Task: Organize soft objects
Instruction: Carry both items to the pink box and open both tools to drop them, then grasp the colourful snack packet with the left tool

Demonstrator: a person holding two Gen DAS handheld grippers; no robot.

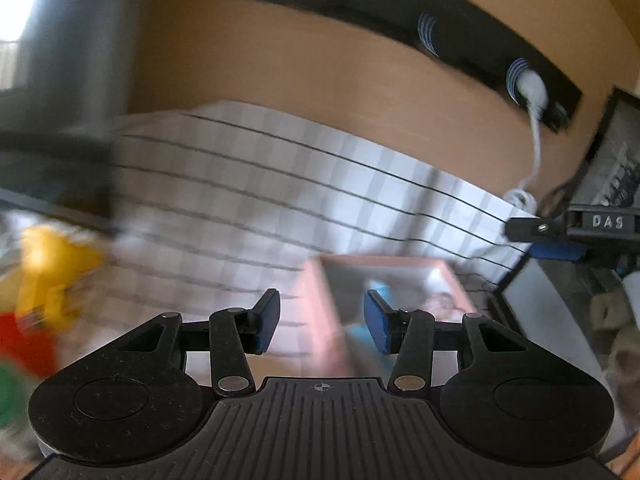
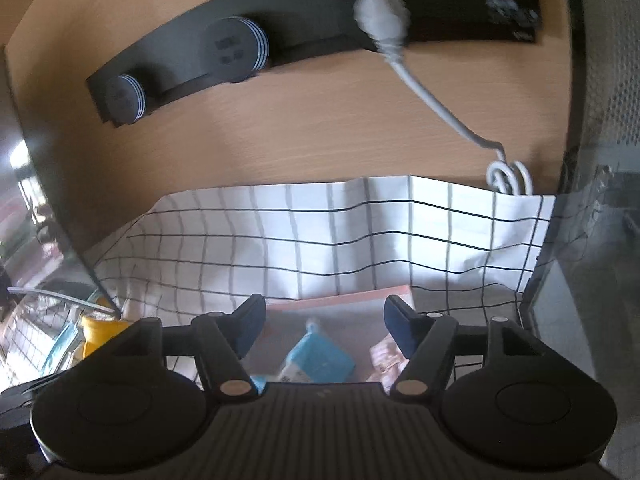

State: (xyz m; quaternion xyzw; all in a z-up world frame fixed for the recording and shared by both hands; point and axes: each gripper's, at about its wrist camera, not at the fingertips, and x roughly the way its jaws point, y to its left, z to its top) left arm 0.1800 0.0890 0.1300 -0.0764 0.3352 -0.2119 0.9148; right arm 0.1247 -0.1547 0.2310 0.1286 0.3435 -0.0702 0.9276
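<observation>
Left tongs gape empty above pink box

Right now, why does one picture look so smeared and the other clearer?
Left wrist view: motion blur smears the white checked cloth, yellow soft toy and pink box; its own tongs stay sharp. Right wrist view: cloth lines crisp, though fisheye-bent.

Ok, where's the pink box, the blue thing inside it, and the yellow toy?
Pink rectangular box (image 2: pixel 340 300): right wrist view, on its far rim.
Light blue soft packet (image 2: pixel 320 356): right wrist view, on its blue top face.
Yellow soft toy (image 1: pixel 56 264): left wrist view, on its blurred middle.
</observation>
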